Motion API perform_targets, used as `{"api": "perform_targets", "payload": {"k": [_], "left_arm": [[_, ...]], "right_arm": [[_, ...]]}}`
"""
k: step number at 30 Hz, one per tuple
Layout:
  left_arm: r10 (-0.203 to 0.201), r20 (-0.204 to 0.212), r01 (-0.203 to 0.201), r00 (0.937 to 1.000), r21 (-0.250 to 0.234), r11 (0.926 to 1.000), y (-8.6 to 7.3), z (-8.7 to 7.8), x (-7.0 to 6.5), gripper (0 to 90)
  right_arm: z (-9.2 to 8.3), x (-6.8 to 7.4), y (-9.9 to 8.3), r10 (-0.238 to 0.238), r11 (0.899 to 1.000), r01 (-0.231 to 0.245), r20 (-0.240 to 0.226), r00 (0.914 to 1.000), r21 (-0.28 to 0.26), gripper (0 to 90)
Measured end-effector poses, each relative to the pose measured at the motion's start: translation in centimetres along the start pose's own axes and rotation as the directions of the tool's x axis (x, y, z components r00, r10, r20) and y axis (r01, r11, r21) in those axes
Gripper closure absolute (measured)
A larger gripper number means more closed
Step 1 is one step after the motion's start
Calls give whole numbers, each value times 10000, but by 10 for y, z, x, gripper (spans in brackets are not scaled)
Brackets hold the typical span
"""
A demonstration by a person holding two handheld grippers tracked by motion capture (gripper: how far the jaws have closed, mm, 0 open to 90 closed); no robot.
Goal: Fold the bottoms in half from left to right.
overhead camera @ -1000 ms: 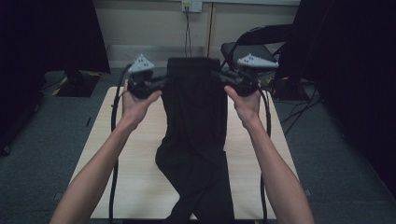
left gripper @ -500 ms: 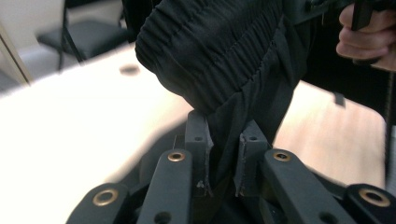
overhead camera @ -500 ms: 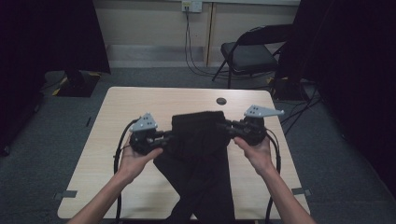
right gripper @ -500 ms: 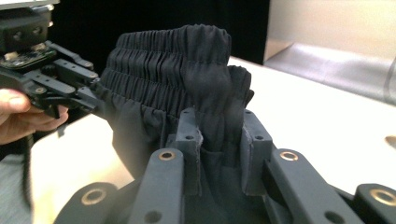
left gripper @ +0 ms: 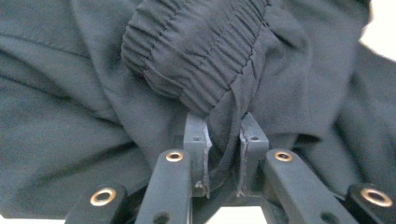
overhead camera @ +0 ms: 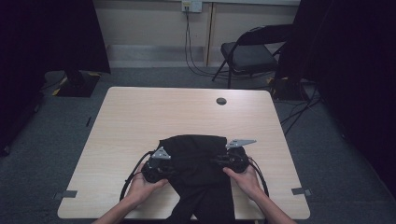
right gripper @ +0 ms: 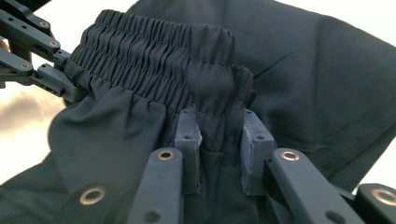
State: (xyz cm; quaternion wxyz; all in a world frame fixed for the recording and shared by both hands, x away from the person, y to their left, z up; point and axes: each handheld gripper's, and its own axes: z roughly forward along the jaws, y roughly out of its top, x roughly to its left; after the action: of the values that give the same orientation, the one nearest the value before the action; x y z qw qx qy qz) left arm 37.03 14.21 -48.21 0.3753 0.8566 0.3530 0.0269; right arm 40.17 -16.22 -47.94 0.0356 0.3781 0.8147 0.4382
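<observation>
A pair of black trousers [overhead camera: 198, 172] lies at the near edge of the table [overhead camera: 140, 116], legs trailing over it. The left gripper [overhead camera: 164, 169] and right gripper [overhead camera: 223, 162] each pinch an end of the elastic waistband [right gripper: 154, 51], jaws clenched on cloth, likely to spread it flat.

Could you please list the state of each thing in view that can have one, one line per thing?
Black trousers: folded over on the table, legs hanging off the near edge, elastic waistband bunched.
Left tool: shut on the waistband fabric.
Right tool: shut on the waistband fabric.
Folding chair: unfolded, standing behind the table, unoccupied.
Wall socket: cable plugged in.
</observation>
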Motion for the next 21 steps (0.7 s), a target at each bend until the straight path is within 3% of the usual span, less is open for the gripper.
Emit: {"api": "perform_targets", "payload": {"k": [2,5,6,8,10,14,16,18,21], "left_arm": [[-220,175,220,9996,-27,9998,1,5,8,768],[-273,146,275,9995,-147,9995,5,7,18,763],[-333,37,334,9994,-215,9992,7,8,21,763],[-62,-614,49,9981,-204,9998,15,11,28,764],[-113,-1214,72,9925,-340,9994,24,16,40,763],[-576,-1494,487,9871,-628,9968,39,23,70,764],[-516,-1887,402,9807,-638,9972,50,28,82,764],[-851,-2264,692,9703,-771,9946,59,33,94,764],[-855,-2915,632,9527,-852,9944,76,43,109,759]], "right_arm": [[10,-3,-3,-165,9996,158,288,9994,245,727],[18,-11,0,-137,9998,134,269,9995,126,727],[21,-14,2,-152,9999,149,317,9994,84,727],[29,-19,9,-305,9995,310,598,9977,-81,727],[38,-25,17,-110,9996,132,855,9963,-251,725],[56,-38,36,86,9989,-23,1318,9912,-476,721],[65,-45,46,33,9986,49,1564,9877,-521,719],[75,-51,57,123,9983,-14,1889,9819,-579,717],[88,-60,74,63,9984,84,2527,9675,-568,708]]}}
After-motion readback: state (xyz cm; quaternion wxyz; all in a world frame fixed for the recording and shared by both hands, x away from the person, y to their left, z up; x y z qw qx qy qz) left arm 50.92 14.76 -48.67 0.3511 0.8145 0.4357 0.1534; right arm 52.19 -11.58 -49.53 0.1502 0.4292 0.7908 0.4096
